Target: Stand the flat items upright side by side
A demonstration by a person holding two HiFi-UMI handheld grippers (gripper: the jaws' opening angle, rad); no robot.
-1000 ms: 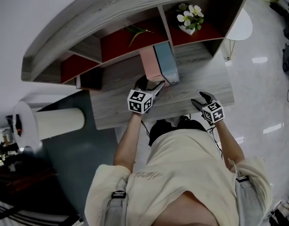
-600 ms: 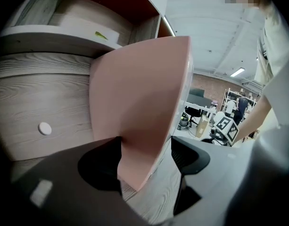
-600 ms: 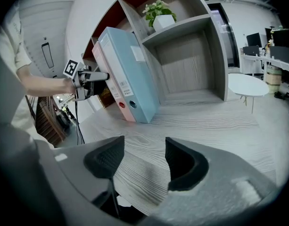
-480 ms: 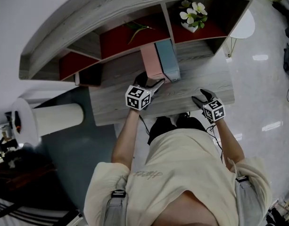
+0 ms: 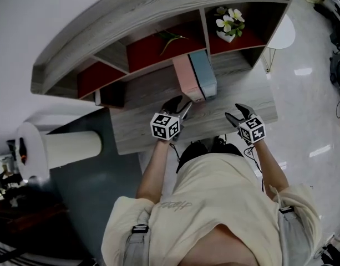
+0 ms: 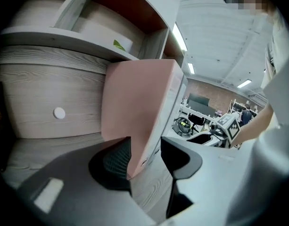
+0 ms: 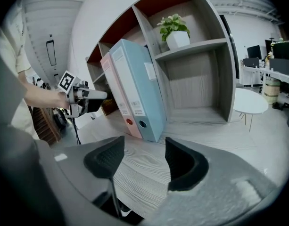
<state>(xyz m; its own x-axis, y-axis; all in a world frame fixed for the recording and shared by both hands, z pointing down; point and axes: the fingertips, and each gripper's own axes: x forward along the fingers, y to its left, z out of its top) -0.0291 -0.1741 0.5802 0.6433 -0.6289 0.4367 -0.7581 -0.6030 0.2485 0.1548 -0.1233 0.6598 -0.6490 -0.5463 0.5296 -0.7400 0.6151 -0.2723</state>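
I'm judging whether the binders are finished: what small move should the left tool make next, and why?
Probably finish closing the left tool on the upright pink binder: its jaws have just been closing, the binder's lower corner sits between them, yet one pad is clear. A firm hold could square it against the pale blue binder.

My right gripper (image 7: 143, 161) hangs over the tabletop (image 7: 201, 131), jaws apart, with only bare wood grain between them. Just beyond them stands the blue binder (image 7: 137, 86), upright, spine toward me. A pink binder (image 7: 115, 95) stands touching the blue binder's left side (just as upright, as far as I can judge). Further left of the blue binder, my left gripper (image 7: 101, 96) reaches the pink one's edge. Its jaws have just been closing, and that edge seems to sit between them. Above and right of the blue binder, a potted plant (image 7: 175, 29) sits on a shelf (image 7: 196, 47).
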